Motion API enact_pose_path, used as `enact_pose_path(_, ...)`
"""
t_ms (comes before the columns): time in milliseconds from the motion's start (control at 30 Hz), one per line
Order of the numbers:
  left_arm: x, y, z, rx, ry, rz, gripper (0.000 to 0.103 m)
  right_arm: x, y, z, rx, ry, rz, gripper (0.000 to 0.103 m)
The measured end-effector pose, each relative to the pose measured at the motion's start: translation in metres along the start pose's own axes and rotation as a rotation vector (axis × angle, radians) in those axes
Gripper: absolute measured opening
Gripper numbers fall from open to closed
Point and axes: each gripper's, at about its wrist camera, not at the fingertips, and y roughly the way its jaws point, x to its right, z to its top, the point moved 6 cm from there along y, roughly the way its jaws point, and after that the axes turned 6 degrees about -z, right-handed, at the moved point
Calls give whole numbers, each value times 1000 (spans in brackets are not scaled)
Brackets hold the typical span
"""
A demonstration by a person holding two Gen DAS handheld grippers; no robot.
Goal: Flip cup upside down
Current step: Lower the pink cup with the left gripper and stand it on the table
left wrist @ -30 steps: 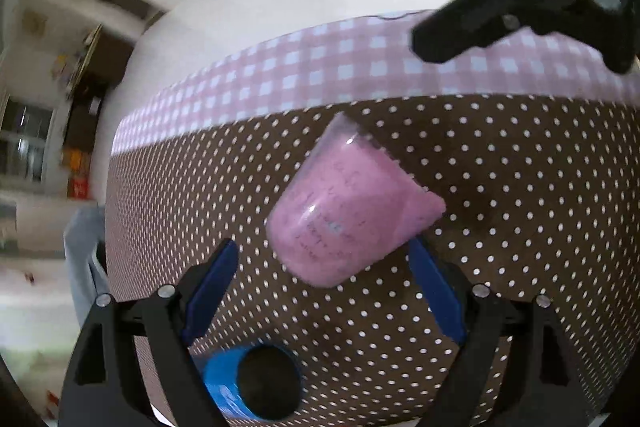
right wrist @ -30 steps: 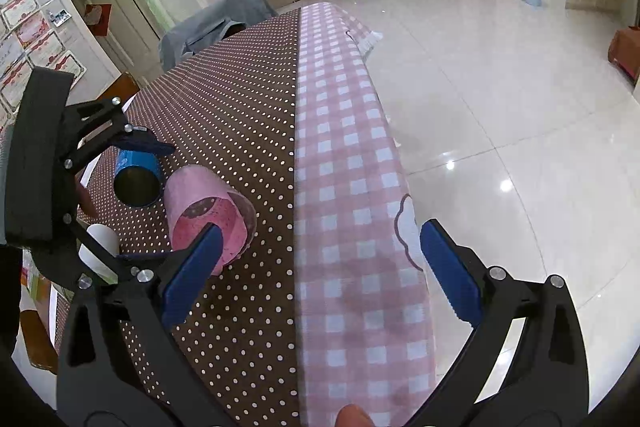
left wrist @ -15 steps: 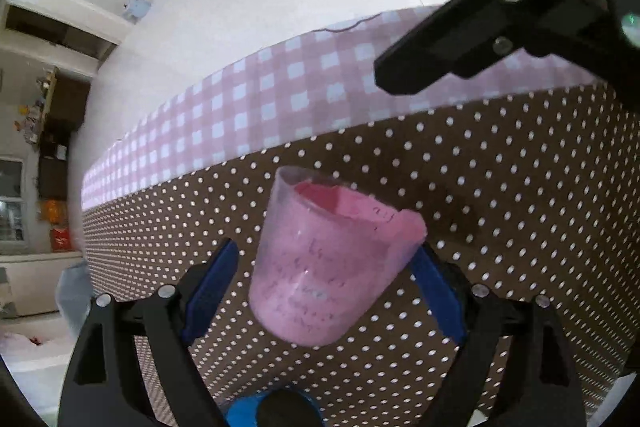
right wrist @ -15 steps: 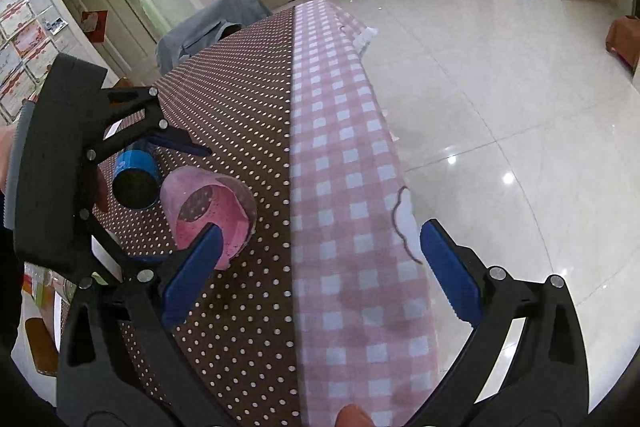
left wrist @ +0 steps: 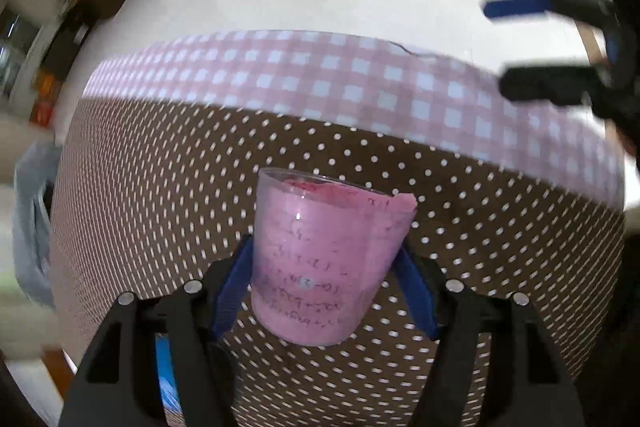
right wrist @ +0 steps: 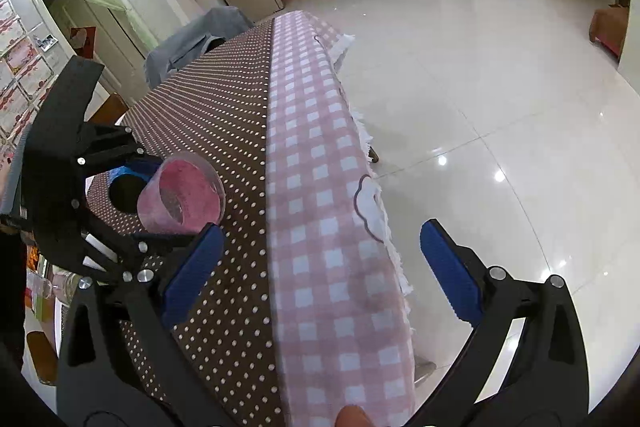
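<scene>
The clear plastic cup with a pink lining (left wrist: pixel 326 259) sits between the blue pads of my left gripper (left wrist: pixel 324 275), which is shut on its sides. It is held mouth up, close above the brown dotted tablecloth (left wrist: pixel 160 187). In the right wrist view the cup (right wrist: pixel 182 193) is tilted with its mouth toward that camera, in the left gripper (right wrist: pixel 136 195). My right gripper (right wrist: pixel 320 267) is open and empty over the pink checked strip (right wrist: pixel 320 227) at the table's edge. It also shows blurred at the upper right of the left wrist view (left wrist: pixel 560 47).
A blue can (right wrist: pixel 128 187) stands just behind the cup, also visible low in the left wrist view (left wrist: pixel 168 387). A chair draped with grey cloth (right wrist: pixel 192 43) is at the table's far end. The table edge drops to a shiny white floor (right wrist: pixel 480 87).
The left gripper has turned the cup from tilted sideways to nearly mouth up and closed in on it. The right gripper has stayed open in place.
</scene>
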Motion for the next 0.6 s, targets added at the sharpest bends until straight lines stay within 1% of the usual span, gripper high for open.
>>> enact_pose_path(33,0,-5,-5,8,-41,-10,67,-1,-4,-3,4,-3,4,97)
enact_pose_path(100,7,-14,-20,16,-90,-29,67,-5,-12,-9,9,-9,18,97)
enact_pose_path(133,12,-17,-25,17,-106,-23,67,-7,-13,-10,11,-12,24,97)
enact_pose_path(233,31,-31,-45,24,-146,6,67,-16,-25,-18,22,-37,45,97)
enact_pose_path(300,46,-46,-62,43,-169,17,67,-23,-32,-23,30,-56,59,97)
enact_pose_path(433,69,-63,-98,63,-216,65,67,-41,-48,-37,50,-108,90,97)
enact_pose_path(467,77,-65,-109,68,-234,78,67,-46,-52,-40,54,-116,97,97)
enact_pose_path(500,78,-60,-113,72,-248,91,67,-52,-56,-44,59,-130,109,97)
enact_pose_path(600,83,-63,-141,89,-304,126,67,-69,-64,-58,69,-167,134,97)
